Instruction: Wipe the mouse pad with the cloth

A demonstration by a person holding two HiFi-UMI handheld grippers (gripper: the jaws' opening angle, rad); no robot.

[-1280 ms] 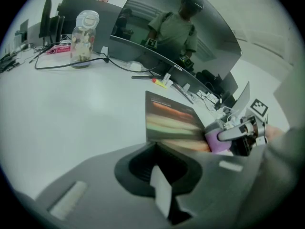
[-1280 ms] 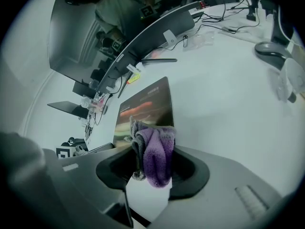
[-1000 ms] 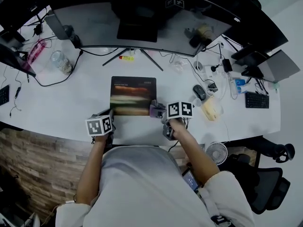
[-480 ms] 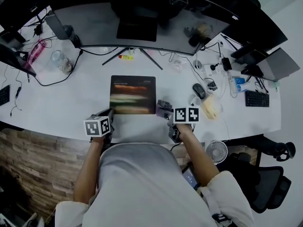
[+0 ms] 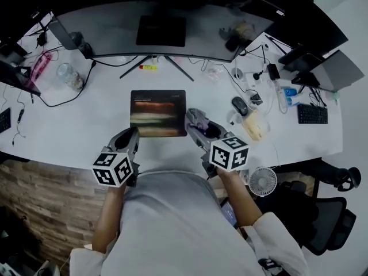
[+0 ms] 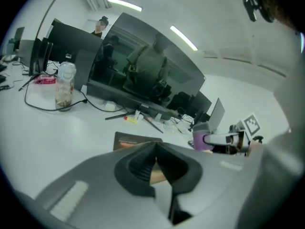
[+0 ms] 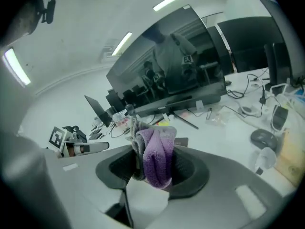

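The mouse pad (image 5: 158,112) lies on the desk (image 5: 75,125) before the monitor (image 5: 155,27). The mouse (image 5: 240,106) lies to its right, the jar (image 5: 68,77) well left. The cloth (image 7: 156,156), between the right gripper's (image 5: 194,119) jaws, is just beside its right edge.

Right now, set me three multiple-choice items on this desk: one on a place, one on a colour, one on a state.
1. The mouse pad lies:
A) on the desk, in front of the monitor
B) on a chair seat
C) on top of a keyboard

2. The cloth is:
A) yellow
B) purple and grey
C) red

3. The right tool is:
A) wide open and empty
B) shut on a pen
C) shut on the cloth

Answers:
1 A: the head view shows it flat on the white desk below the monitor's stand.
2 B: the right gripper view shows purple and grey folds.
3 C: that view shows the jaws pinching the cloth.
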